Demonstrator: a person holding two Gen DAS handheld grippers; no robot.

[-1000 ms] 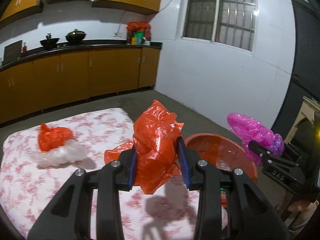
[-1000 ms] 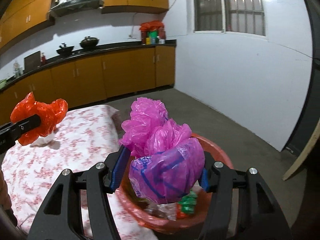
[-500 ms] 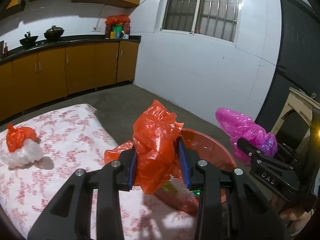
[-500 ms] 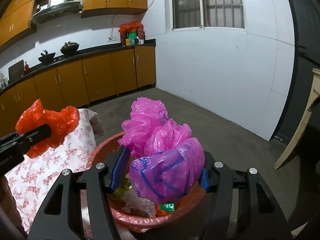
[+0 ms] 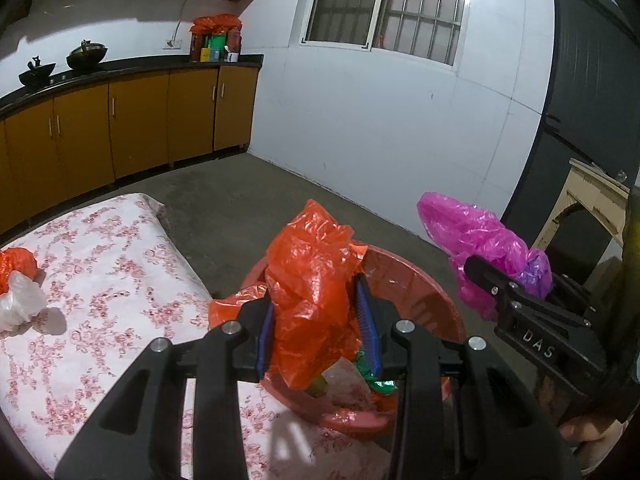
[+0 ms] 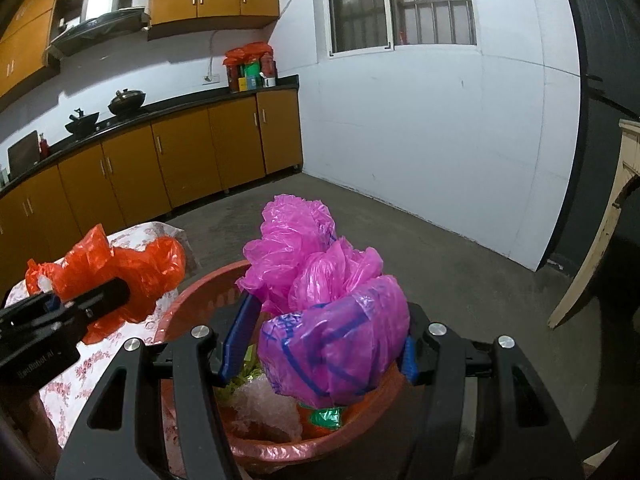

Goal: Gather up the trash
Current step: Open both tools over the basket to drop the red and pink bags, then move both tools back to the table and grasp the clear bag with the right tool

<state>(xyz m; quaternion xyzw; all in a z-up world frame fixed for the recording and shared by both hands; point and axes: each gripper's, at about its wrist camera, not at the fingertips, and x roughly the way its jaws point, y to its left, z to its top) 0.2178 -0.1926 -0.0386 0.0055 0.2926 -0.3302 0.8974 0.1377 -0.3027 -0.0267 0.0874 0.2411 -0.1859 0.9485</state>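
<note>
Both hands have swung away from the middle of the flowered table toward its right-hand edge since a second ago, so the red basin (image 5: 416, 280) that sat off to the side now lies right under the fingers. The left gripper (image 5: 318, 322) is clamped on a crumpled orange bag (image 5: 308, 280), which hangs over the basin's near rim by the table edge. The right gripper (image 6: 320, 340) is clamped on a bulky pink bag (image 6: 332, 344) held over the middle of the basin, directly above the scraps already lying inside.

The relation that matters: each bag is straight above the basin's mouth, so the drop is down, not across. The pink bag looks better centred; the orange bag sits nearer the rim on the table side and may catch there, so the left hand probably needs a little more reach over the basin before letting go.

Another orange bag (image 5: 14, 262) and a white bag (image 5: 20, 306), touching each other, lie near the far left edge of the table (image 5: 120, 280), well apart from both hands
</note>
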